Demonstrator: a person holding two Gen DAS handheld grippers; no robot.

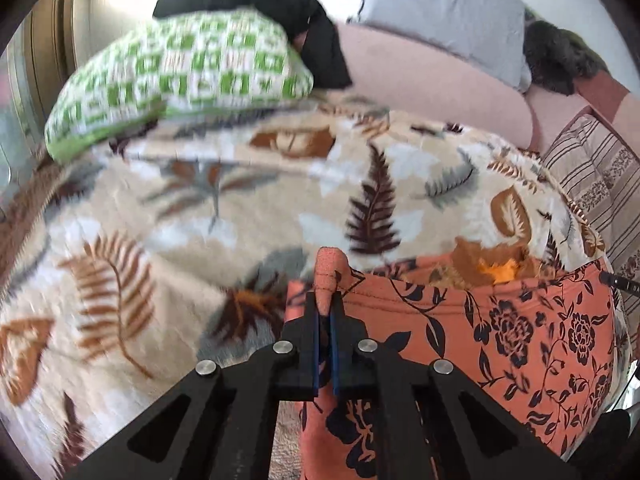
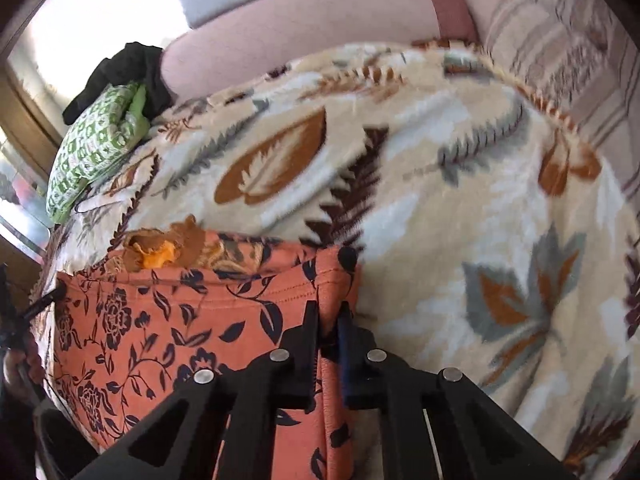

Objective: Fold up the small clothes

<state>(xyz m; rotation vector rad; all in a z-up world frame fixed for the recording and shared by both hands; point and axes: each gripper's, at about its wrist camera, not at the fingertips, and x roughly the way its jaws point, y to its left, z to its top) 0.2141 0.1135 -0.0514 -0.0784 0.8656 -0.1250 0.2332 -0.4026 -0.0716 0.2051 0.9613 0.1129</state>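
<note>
An orange garment with a dark flower print (image 1: pixel 500 332) hangs stretched between my two grippers above a leaf-patterned blanket (image 1: pixel 200 208). My left gripper (image 1: pixel 326 300) is shut on the garment's left top corner, and a fold of cloth sticks up past its fingertips. In the right wrist view the same garment (image 2: pixel 168 312) spreads to the left, and my right gripper (image 2: pixel 330 312) is shut on its right top corner. The waistband edge runs between the two grips.
A green and white checked cushion (image 1: pixel 180 76) lies at the back left with black clothing (image 1: pixel 288 8) draped over it. A grey pillow (image 1: pixel 444 12) and pink bedding (image 1: pixel 440 88) sit behind. A striped cover (image 1: pixel 592 176) lies to the right.
</note>
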